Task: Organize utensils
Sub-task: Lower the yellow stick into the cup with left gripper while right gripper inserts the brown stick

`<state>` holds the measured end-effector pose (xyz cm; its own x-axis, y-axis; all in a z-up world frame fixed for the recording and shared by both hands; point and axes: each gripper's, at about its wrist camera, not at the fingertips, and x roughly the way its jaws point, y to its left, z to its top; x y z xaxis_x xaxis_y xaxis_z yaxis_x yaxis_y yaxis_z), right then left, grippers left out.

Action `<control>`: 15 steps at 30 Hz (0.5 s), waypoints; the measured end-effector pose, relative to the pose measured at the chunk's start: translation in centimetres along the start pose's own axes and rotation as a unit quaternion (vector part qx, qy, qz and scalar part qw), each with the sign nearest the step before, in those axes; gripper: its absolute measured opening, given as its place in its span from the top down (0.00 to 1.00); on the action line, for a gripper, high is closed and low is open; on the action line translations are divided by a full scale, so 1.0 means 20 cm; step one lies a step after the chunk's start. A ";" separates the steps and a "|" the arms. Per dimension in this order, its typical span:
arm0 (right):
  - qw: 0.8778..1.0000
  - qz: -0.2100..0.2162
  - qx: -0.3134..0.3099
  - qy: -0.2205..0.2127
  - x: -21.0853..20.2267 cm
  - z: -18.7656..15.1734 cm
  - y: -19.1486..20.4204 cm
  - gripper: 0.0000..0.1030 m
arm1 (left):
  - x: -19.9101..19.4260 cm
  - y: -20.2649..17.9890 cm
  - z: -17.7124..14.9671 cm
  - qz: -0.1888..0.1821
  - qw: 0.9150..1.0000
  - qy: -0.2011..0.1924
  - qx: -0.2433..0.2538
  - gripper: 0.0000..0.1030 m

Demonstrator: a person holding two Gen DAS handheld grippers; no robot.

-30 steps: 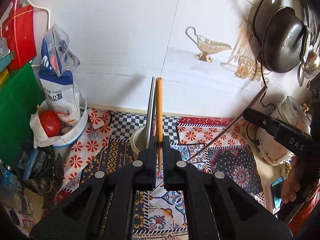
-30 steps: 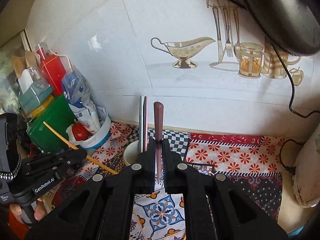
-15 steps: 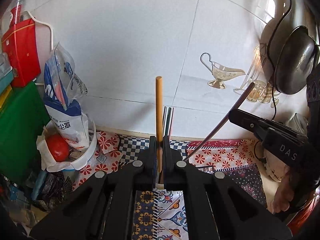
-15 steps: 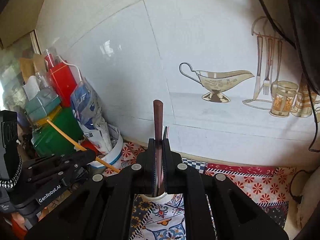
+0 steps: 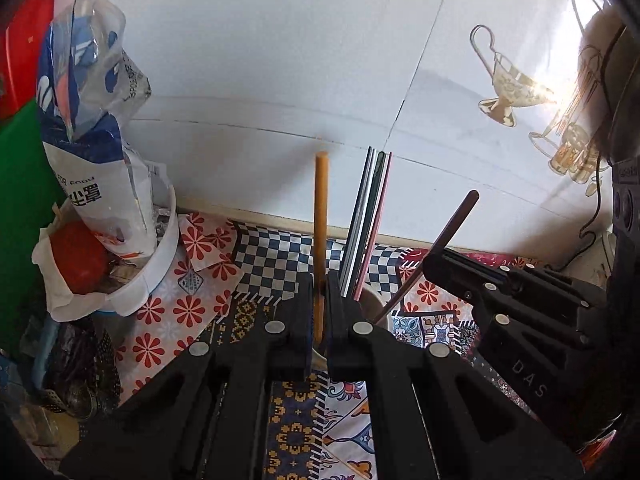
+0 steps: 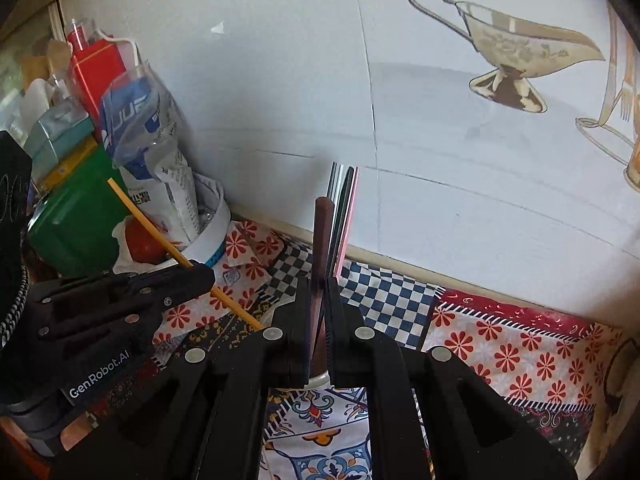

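White wall tiles (image 6: 280, 92) printed with a gravy boat (image 6: 516, 48) back a counter under a patchwork cloth (image 5: 192, 312). "GenRobot.AI" is readable on the left gripper's body in the right wrist view, "DAS" on the right gripper's body in the left wrist view, and a blue-and-white bag (image 5: 92, 128) at 10 o'clock reads "FOR FOOD".

Left gripper (image 5: 319, 312) is clenched on an upright tan chopstick (image 5: 321, 216); right gripper (image 6: 318, 316) is clenched on a dark brown chopstick (image 6: 322, 240). A white cup (image 5: 372, 300) sits just past the left fingertips at 1 o'clock, with metal and pink sticks (image 5: 366, 216) standing in it.

Compared with half a second ago, both grippers have come closer to the cup, and the brown chopstick's lower end now reaches down at its rim.
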<state>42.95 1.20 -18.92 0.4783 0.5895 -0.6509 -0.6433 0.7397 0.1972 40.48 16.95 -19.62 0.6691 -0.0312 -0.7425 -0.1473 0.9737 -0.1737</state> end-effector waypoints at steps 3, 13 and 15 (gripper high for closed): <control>1.000 -0.006 -0.007 0.013 0.03 0.00 0.00 0.95 | 0.05 0.01 -0.01 0.001 1.000 0.012 -0.002 0.97; 0.999 -0.014 -0.027 0.024 -0.04 -0.01 0.01 0.93 | 0.01 -0.01 0.00 -0.004 1.000 0.012 -0.003 0.97; 0.999 -0.015 -0.027 0.017 -0.09 -0.01 0.01 0.91 | -0.04 -0.03 0.01 -0.003 1.000 0.007 0.001 0.96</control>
<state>41.87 0.18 -17.87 0.4772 0.5558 -0.6807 -0.6613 0.7372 0.1384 40.12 16.43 -18.86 0.6600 -0.0399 -0.7502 -0.1414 0.9741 -0.1763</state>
